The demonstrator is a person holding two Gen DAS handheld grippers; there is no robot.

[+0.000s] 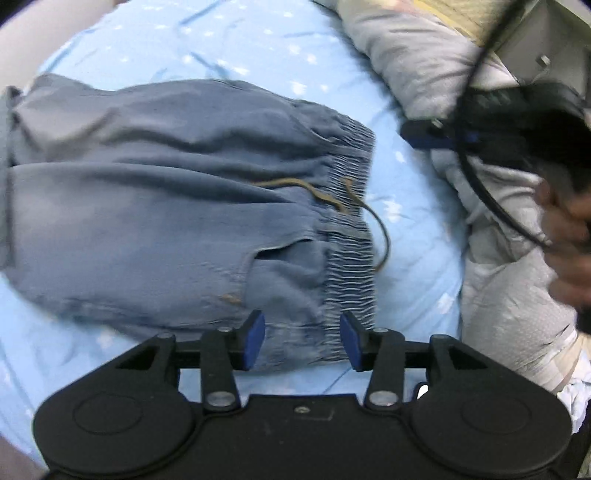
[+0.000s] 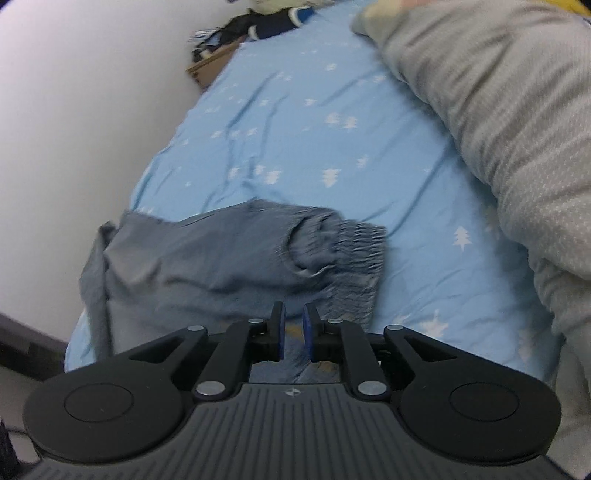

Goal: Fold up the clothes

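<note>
In the left wrist view we see the blue-grey trousers (image 1: 166, 206) lying flat on the bed (image 1: 417, 236), their long axis running left to right, with the elastic waistband (image 1: 351, 236) at the right end and a drawstring (image 1: 373, 225) trailing off it onto the sheet. Our left claw (image 1: 302, 341) stands wide open and holds nothing, its pads just at the near edge of the cloth beside the waistband, so this hand looks nearer the near waist corner. The right claw (image 1: 424, 134) appears at the far right, beyond the waistband over a grey duvet (image 1: 417, 55); its opening is too blurred to judge here

In the right wrist view the trousers (image 2: 207, 258) lie ahead and to the left, the waistband (image 2: 358, 254) towards the right. The right claw (image 2: 293, 332) shows only a narrow gap between its pads and appears to grip nothing. This view alone shows the wall (image 2: 74, 110) along the bed's left side and the clutter (image 2: 258, 22) at its far end
</note>
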